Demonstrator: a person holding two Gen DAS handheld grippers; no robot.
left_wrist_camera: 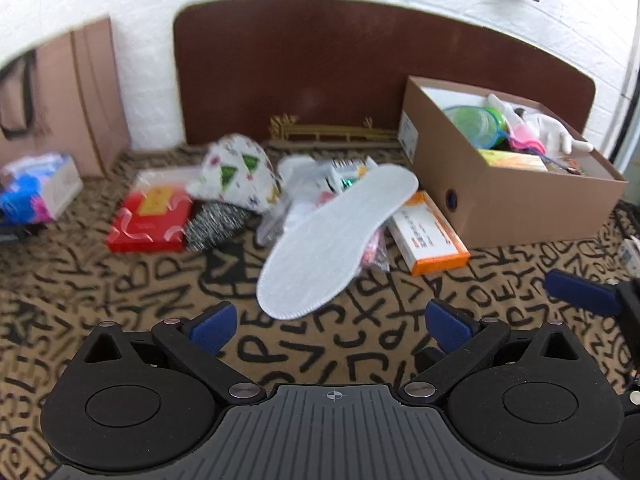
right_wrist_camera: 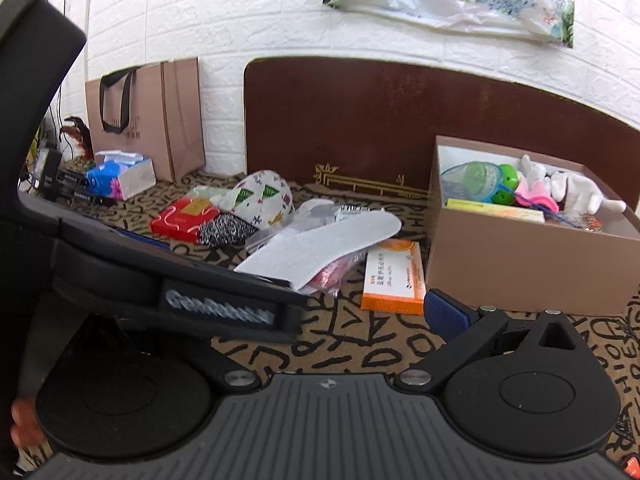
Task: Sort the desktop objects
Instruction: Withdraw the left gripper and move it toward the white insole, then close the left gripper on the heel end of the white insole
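From the left wrist camera, the left gripper (left_wrist_camera: 332,326) hangs over bare patterned cloth with its blue-padded jaws spread wide and nothing between them. A band of the letter-printed tablecloth (left_wrist_camera: 120,300) lies free between the fingers and the clutter. Just ahead, a white insole (left_wrist_camera: 336,240), flat, felt-like and stitched round its rim, leans tilted over a heap of crinkled plastic packets (left_wrist_camera: 316,184). Beside its toe lies a glossy orange-and-white carton (left_wrist_camera: 430,232), whose far end sits just beside the brown cardboard box (left_wrist_camera: 520,212); the box is open-topped and crowded with a green plastic lid, pink things and a white glove. To the left sit a red gift box (left_wrist_camera: 150,220), a metallic scouring pad (left_wrist_camera: 216,224) and a printed white cap (left_wrist_camera: 236,172). A blue pad of the right gripper (left_wrist_camera: 580,292) pokes in at the right edge.

From the right wrist camera, the left gripper's black body (right_wrist_camera: 180,280) crosses the left side and hides one of the right gripper's fingers, so I cannot tell how wide it stands; only one blue pad (right_wrist_camera: 446,314) shows, and nothing is seen in its hold. Open cloth lies between that pad and the box wall (right_wrist_camera: 520,268). A paper bag (right_wrist_camera: 160,120) stands against the white brick wall.
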